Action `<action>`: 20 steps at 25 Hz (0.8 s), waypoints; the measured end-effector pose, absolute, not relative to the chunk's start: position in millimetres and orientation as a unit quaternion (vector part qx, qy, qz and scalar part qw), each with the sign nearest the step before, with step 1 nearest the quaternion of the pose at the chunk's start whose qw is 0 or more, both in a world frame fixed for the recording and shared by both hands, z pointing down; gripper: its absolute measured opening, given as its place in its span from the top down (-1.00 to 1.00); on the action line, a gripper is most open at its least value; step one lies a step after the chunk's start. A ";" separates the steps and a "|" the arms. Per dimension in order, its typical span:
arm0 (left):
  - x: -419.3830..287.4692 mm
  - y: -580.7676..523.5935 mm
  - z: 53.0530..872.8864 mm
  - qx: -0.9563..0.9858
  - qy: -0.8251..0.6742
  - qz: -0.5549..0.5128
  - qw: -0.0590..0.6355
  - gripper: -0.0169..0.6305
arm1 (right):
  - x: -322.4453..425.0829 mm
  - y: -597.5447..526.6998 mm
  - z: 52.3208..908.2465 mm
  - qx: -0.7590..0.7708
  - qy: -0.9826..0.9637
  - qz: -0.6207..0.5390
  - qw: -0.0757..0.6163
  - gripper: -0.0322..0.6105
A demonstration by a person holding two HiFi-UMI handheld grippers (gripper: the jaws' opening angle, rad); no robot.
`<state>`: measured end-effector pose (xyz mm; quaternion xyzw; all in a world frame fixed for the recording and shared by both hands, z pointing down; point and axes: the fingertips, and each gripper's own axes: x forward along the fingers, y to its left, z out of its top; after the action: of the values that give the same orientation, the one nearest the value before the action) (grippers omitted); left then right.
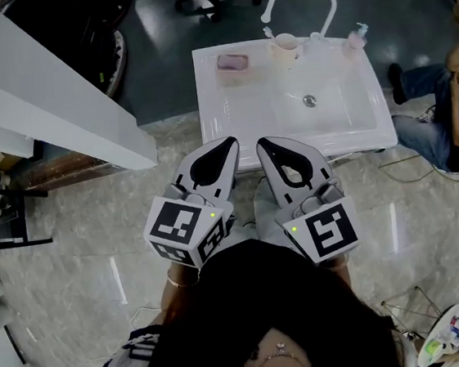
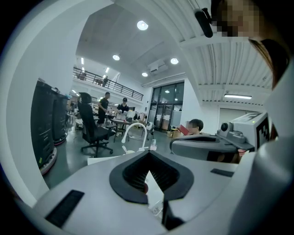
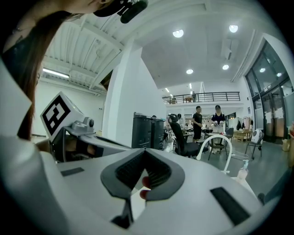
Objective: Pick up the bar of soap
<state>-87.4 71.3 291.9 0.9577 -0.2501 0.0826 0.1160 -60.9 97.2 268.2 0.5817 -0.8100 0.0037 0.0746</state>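
White sink [image 1: 222, 130], soap [image 1: 232, 62] far-left, fingers [image 1: 228, 152] well away

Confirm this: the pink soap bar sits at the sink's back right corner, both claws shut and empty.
Not right: the head view shows the pink soap bar at the back left corner of the sink. The left claw and right claw are shut and empty.

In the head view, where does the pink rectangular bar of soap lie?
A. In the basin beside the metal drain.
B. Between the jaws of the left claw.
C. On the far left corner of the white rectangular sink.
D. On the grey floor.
C: the pink rectangular bar of soap rests on the white rectangular sink's far left corner.
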 end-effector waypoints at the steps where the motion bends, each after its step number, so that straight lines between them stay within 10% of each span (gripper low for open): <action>1: -83.5 66.5 293.0 0.957 -0.251 0.084 0.117 0.95 | -56.9 92.0 269.3 0.581 -0.810 0.003 0.076 0.90; 20: 10.6 -32.4 289.4 0.947 -0.281 0.097 0.118 0.95 | 31.3 -5.9 263.1 0.534 -0.843 -0.002 0.062 0.90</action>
<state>10.6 -32.4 289.4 0.9474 -0.2814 0.0974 0.1175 31.3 -5.9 263.1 0.5339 -0.8432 -0.0017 0.0623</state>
